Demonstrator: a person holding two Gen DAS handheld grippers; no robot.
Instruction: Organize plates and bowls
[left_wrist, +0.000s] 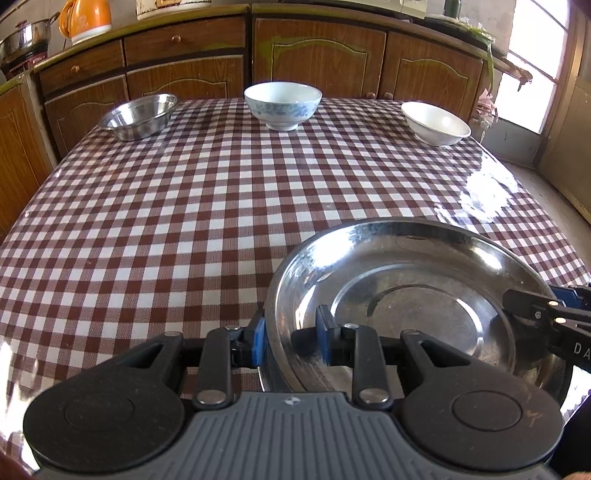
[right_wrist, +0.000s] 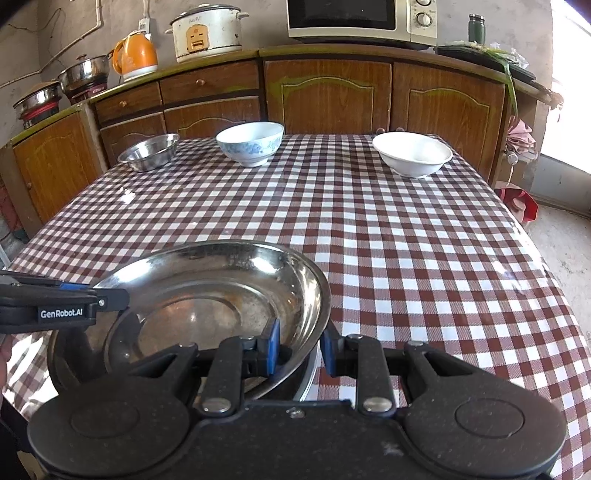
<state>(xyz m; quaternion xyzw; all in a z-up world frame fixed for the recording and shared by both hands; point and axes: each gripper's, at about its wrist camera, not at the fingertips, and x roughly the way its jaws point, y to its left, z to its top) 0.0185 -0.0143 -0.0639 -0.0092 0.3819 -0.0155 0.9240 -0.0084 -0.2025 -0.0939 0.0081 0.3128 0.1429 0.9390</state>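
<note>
Left-wrist and right-wrist views of a bench (left_wrist: 221, 206) covered with a brown-and-white checked cloth. A shallow stainless-steel plate (left_wrist: 406, 295) sat at the near edge of the bench, gripped from opposite sides. The left claw (left_wrist: 291, 341) was closed on the plate's left rim, one blue pad outside the wall and the other inside it. The right claw (right_wrist: 299, 349) was closed on the plate's right rim in the same fashion, its blue pads straddling the wall. A white edge showed just beneath the plate at that rim; what it belonged to could not be told. Along the far edge of the bench stood three bowls, well apart from one another and from the plate: a small steel bowl (left_wrist: 140, 116) at the left, a white bowl with blue pattern (left_wrist: 282, 105) in the middle, and a plain white bowl (left_wrist: 436, 123) at the right. Wooden cabinets (right_wrist: 328, 92) stood behind the bench, bearing an orange kettle (right_wrist: 135, 55), a rice cooker (right_wrist: 207, 33) and a microwave oven (right_wrist: 362, 20).
</note>
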